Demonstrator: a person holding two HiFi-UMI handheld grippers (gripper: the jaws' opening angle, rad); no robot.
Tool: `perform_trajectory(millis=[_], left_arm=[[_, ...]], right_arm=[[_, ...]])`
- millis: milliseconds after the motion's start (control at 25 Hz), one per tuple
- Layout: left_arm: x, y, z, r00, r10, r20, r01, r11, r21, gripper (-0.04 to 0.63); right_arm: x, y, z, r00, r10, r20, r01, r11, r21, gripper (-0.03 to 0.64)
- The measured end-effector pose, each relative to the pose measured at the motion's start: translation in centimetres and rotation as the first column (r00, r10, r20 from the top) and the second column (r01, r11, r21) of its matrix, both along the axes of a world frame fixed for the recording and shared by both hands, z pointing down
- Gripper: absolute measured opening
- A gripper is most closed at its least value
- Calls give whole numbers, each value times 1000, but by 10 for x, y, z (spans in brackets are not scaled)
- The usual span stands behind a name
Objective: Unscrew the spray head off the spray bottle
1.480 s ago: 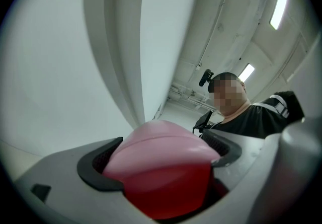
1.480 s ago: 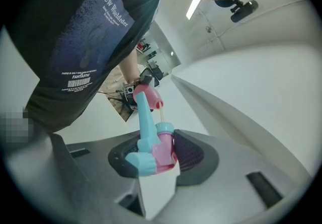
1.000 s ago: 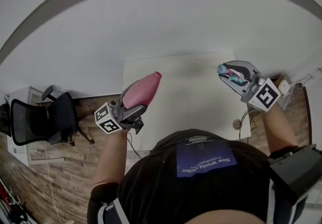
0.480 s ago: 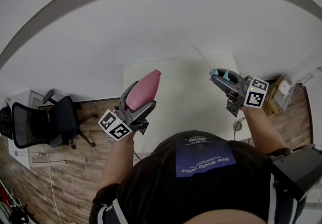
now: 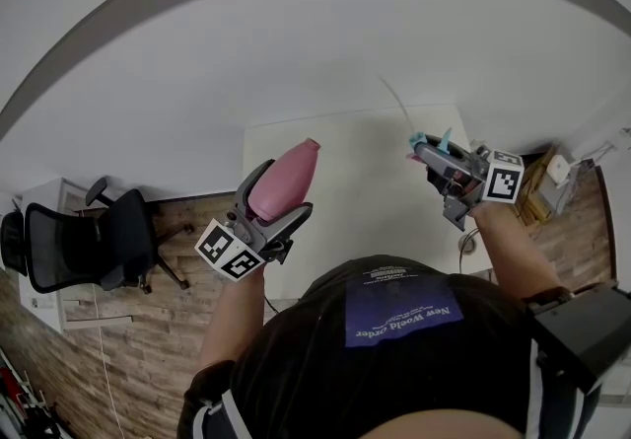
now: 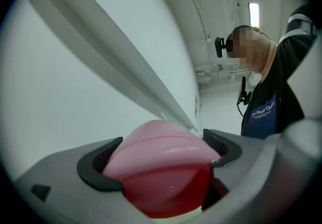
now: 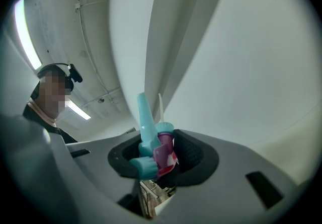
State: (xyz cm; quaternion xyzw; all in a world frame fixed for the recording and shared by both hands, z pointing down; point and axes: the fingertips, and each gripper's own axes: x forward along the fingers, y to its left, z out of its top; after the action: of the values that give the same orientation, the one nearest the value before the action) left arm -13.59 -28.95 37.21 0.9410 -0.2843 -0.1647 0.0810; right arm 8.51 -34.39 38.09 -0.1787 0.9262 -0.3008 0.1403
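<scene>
White bench below, bottle and spray head held apart in the air

Over the left edge of the bench (image 5: pixel 345 166) the left claw (image 5: pixel 285 192) stands wide, clamped round the body of the pink bottle (image 5: pixel 283 179); near the right edge the right claw (image 5: pixel 426 155) is closed narrow on the teal-and-pink spray head (image 5: pixel 428 142), its thin tube (image 5: pixel 394 104) sticking out free. The head looks already off. As I judge the risks, the smooth, rounded bottle could slide out of the pads, its open neck could spill if tipped lower, and the small head, pinched off-centre, could twist loose or drip from the tube onto the bench.
</scene>
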Motion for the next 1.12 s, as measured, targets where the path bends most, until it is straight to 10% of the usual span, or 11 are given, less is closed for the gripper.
perform_trajectory(millis=[1120], left_arm=[[8,0,-4,1000,-2,18,2,1000,30,505]], right_arm=[[-7,5,-3,997,-54,52,56,998,-24,121]])
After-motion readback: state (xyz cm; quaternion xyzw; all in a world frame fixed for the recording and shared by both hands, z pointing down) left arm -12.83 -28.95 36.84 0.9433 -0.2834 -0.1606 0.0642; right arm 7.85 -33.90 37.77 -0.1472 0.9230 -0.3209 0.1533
